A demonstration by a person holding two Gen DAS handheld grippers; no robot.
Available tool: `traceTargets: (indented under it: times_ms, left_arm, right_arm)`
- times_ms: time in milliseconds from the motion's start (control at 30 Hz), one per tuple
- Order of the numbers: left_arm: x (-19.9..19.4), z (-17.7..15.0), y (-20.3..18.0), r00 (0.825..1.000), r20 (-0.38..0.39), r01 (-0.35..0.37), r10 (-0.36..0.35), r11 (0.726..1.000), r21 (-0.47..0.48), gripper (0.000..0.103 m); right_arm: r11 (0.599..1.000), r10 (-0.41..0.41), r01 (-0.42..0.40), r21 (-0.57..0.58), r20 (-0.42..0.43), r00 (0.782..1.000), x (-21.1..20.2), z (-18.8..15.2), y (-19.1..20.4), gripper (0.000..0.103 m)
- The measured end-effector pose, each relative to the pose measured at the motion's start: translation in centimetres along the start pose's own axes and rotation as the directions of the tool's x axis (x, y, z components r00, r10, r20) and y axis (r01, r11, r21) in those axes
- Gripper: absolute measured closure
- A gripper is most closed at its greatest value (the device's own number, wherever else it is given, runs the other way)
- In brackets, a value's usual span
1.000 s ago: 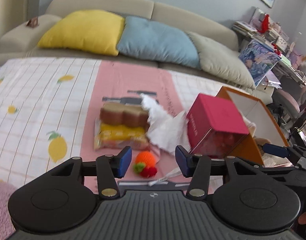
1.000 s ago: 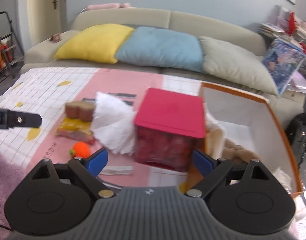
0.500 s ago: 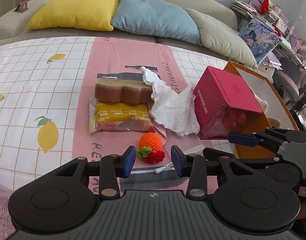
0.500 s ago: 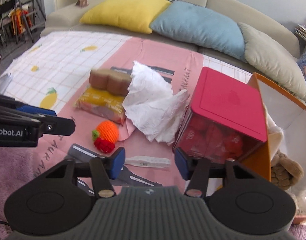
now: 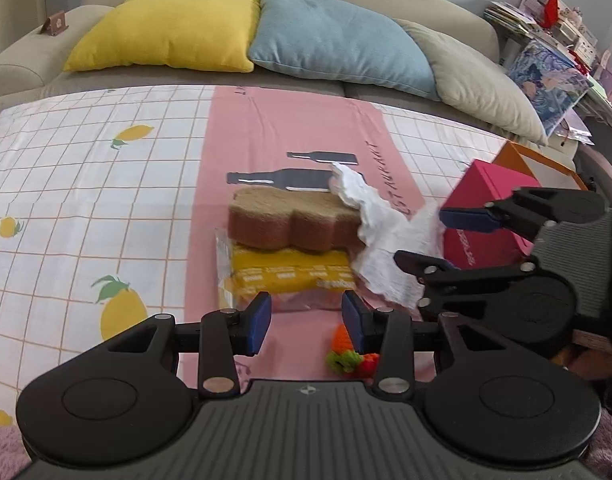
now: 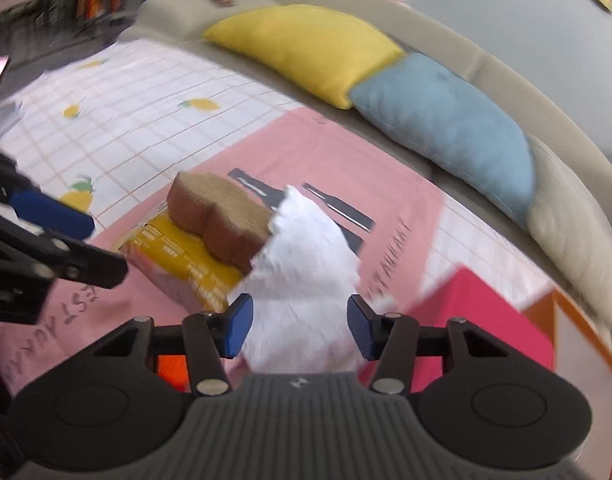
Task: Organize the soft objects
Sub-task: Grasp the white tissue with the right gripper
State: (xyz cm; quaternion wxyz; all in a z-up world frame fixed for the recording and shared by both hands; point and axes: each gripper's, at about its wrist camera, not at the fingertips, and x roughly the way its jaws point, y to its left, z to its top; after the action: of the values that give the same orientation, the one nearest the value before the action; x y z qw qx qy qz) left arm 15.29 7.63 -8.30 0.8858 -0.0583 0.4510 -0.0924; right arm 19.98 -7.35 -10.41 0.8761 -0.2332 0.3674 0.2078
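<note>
A brown bread-shaped sponge (image 5: 294, 220) lies on a yellow packet (image 5: 294, 276) on the pink strip of the tablecloth. A crumpled white cloth (image 5: 386, 232) lies to their right, against a pink box (image 5: 486, 208). A small orange crocheted toy (image 5: 344, 344) sits near my left gripper (image 5: 306, 322), which is open and empty just before the packet. My right gripper (image 6: 298, 318) is open, its fingers on either side of the white cloth (image 6: 306, 272). The sponge (image 6: 222, 216) and the packet (image 6: 178, 256) show to its left.
An orange-rimmed white bin (image 5: 542, 160) stands behind the pink box at the right. A sofa holds yellow (image 5: 170, 28), blue (image 5: 338, 44) and beige (image 5: 478, 80) cushions behind the table. A purple fluffy rug (image 5: 2, 448) lies at the near left.
Both grippers have moved forward and lower. The left one now sits past the crocheted toy, in front of the packet. The right one has swung left, over to the white cloth.
</note>
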Motion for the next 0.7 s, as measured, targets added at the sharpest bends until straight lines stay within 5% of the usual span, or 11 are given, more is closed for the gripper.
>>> traceTargets:
  times_ms: [233, 300, 367, 700]
  left_arm:
    - [0.9, 0.7, 1.0, 1.0, -0.009, 0.005, -0.005, 1.0, -0.028, 0.056]
    - [1.1, 0.6, 1.1, 1.0, -0.013, 0.005, -0.005, 1.0, -0.03, 0.056]
    - [1.1, 0.4, 1.3, 1.0, -0.018, 0.005, -0.006, 0.999, -0.037, 0.056]
    - [0.1, -0.2, 0.6, 0.998, -0.016, 0.056, -0.057, 0.997, -0.049, 0.056]
  right_arm:
    - [0.987, 0.045, -0.048, -0.156, -0.02, 0.999, 4.3, 2.2, 1.0, 0.052]
    - [0.985, 0.051, -0.057, -0.164, -0.042, 0.998, 5.0, 2.2, 1.0, 0.076]
    - [0.987, 0.07, -0.079, -0.141, -0.07, 0.995, 5.4, 2.1, 0.8, 0.086]
    - [0.999, 0.045, -0.045, -0.027, 0.023, 0.999, -1.5, 1.3, -1.0, 0.094]
